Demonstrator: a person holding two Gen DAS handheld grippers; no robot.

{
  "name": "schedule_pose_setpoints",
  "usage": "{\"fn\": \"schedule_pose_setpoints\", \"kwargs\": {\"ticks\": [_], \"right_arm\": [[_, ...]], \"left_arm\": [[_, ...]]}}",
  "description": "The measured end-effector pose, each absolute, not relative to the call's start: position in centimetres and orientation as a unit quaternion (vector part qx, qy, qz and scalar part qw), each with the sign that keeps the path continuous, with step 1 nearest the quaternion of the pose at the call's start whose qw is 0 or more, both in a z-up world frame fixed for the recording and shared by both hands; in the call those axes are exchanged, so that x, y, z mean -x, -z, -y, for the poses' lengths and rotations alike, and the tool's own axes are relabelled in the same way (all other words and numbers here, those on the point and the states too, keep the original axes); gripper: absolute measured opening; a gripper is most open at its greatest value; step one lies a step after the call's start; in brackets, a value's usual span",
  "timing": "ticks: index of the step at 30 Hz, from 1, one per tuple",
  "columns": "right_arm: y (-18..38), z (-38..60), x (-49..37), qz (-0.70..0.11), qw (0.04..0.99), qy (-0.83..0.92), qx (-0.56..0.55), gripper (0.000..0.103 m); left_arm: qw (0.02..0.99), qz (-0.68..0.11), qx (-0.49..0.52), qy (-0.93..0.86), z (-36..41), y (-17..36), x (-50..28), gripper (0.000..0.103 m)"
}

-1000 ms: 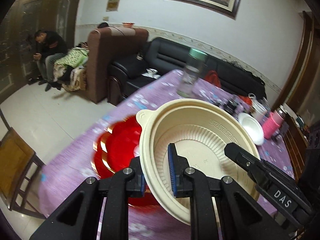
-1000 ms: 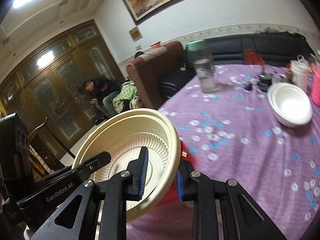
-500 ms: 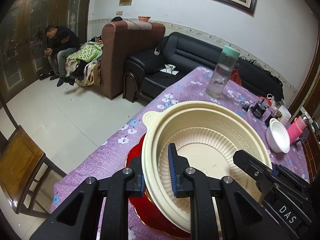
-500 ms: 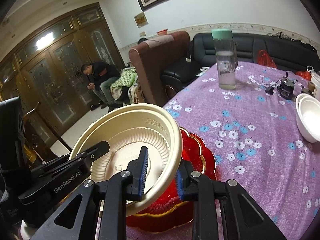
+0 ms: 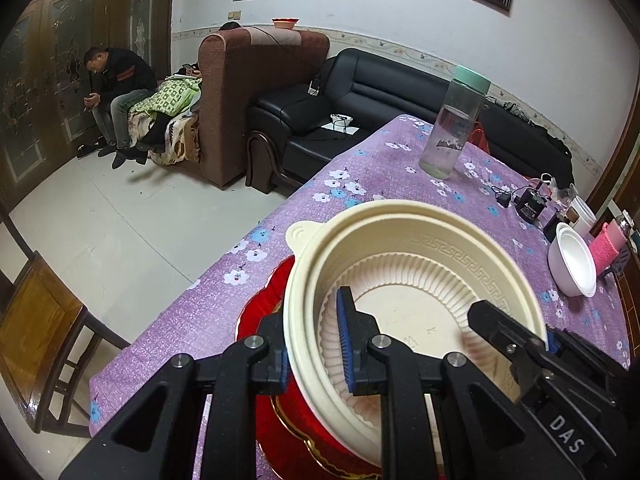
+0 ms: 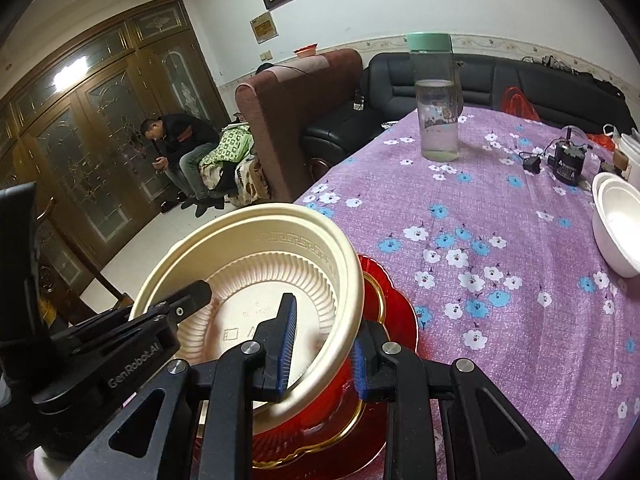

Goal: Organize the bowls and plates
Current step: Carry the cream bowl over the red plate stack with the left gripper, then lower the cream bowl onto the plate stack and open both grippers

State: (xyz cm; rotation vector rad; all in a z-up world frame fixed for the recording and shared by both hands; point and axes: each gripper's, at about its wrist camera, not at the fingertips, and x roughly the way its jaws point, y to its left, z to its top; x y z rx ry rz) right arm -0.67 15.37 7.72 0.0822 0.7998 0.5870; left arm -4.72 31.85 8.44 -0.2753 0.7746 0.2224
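Large cream plastic bowl with ribbed inner wall and key-pattern rim [image 5: 416,280] sits over the red scalloped gold-edged plate [image 5: 264,308], on the near corner of the desk with purple floral cloth [image 5: 384,168]. Whether the bowl base touches the plate cannot be told.

Left claw [image 5: 312,344] clenched on the bowl's near-left rim: one blue-padded finger inside the wall, the other outside. Right claw [image 6: 324,352] clenched on the opposite rim the same way, inner finger in the bowl, outer finger against the outside wall above the red plate [image 6: 384,304]. Each claw shows in the other's view, reaching across the bowl [image 6: 256,276].

Bowl slightly tilted in the right wrist view, small tab handle on its far-left rim in the left wrist view.

Further back on the desk: clear plastic water bottle with mint-green cap [image 5: 454,120], upright, well apart from the bowl. Stack of small white bowls [image 5: 574,264] near the right edge, beside a pink cup [image 5: 606,246]. Small black device with cable [image 5: 530,204] between bottle and white bowls.

Off the desk: black leather sofa [image 5: 360,92], brown armchair [image 5: 260,96], seated man in dark jacket [image 5: 116,84], wooden chair [image 5: 36,328] at lower left.
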Motion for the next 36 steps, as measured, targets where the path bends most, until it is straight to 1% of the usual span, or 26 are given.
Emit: {"fn": "schedule_pose_setpoints", "kwargs": {"ticks": [2, 4, 5, 6, 7, 8, 9, 10, 13, 17, 20, 21, 25, 33, 35, 36], "right_arm": [[-7.5, -15.4, 0.8, -0.385, 0.878, -0.283, -0.04, 0.028], [-7.5, -15.6, 1.0, -0.385, 0.877, -0.284, -0.038, 0.028], [-7.4, -15.6, 1.1, -0.384, 0.878, -0.285, -0.037, 0.028], [-7.4, -15.7, 1.2, -0.383, 0.878, -0.285, -0.036, 0.028], [-7.4, -15.7, 1.3, -0.381, 0.88, -0.282, -0.036, 0.028], [-7.4, -15.7, 1.3, -0.379, 0.882, -0.277, -0.035, 0.028], [-7.3, -15.7, 1.4, -0.378, 0.885, -0.271, -0.034, 0.028], [-7.3, -15.7, 1.4, -0.378, 0.885, -0.27, -0.034, 0.029], [-7.2, -15.5, 1.3, -0.378, 0.887, -0.264, -0.035, 0.036], [-7.5, -15.0, 1.6, -0.369, 0.889, -0.269, -0.043, 0.044], [-8.2, -14.9, 2.2, -0.353, 0.896, -0.266, -0.037, 0.057], [-8.4, -14.8, 2.4, -0.349, 0.898, -0.266, -0.036, 0.059], [-8.9, -14.4, 2.8, -0.343, 0.9, -0.266, -0.039, 0.06], [-9.4, -11.6, 3.6, -0.336, 0.904, -0.259, -0.061, 0.061], [-9.4, -10.7, 3.7, -0.334, 0.904, -0.256, -0.066, 0.061], [-9.5, -10.1, 3.9, -0.333, 0.905, -0.254, -0.069, 0.062]], "left_arm": [[0.911, -0.375, 0.137, -0.106, -31.9, -8.5, 4.9, 0.021], [0.911, -0.375, 0.14, -0.103, -31.8, -8.6, 5.0, 0.029], [0.911, -0.375, 0.141, -0.102, -31.7, -8.7, 5.1, 0.031], [0.911, -0.374, 0.14, -0.102, -31.6, -8.7, 5.2, 0.036], [0.911, -0.375, 0.139, -0.102, -31.6, -8.8, 5.3, 0.043], [0.911, -0.375, 0.137, -0.103, -31.4, -8.9, 5.5, 0.047], [0.912, -0.374, 0.136, -0.103, -31.3, -9.0, 5.6, 0.053], [0.913, -0.372, 0.134, -0.104, -31.2, -9.2, 5.9, 0.058], [0.917, -0.36, 0.127, -0.115, -30.8, -9.9, 6.6, 0.067], [0.925, -0.338, 0.119, -0.125, -30.7, -11.0, 7.5, 0.072], [0.93, -0.322, 0.112, -0.134, -30.4, -11.8, 8.4, 0.075], [0.932, -0.316, 0.109, -0.136, -30.2, -12.2, 8.8, 0.077], [0.936, -0.307, 0.1, -0.142, -29.5, -12.8, 9.9, 0.079], [0.941, -0.298, 0.062, -0.147, -26.9, -13.8, 11.2, 0.08], [0.943, -0.295, 0.055, -0.146, -26.1, -14.0, 11.5, 0.081], [0.944, -0.293, 0.051, -0.145, -25.6, -14.2, 11.7, 0.083]]}}
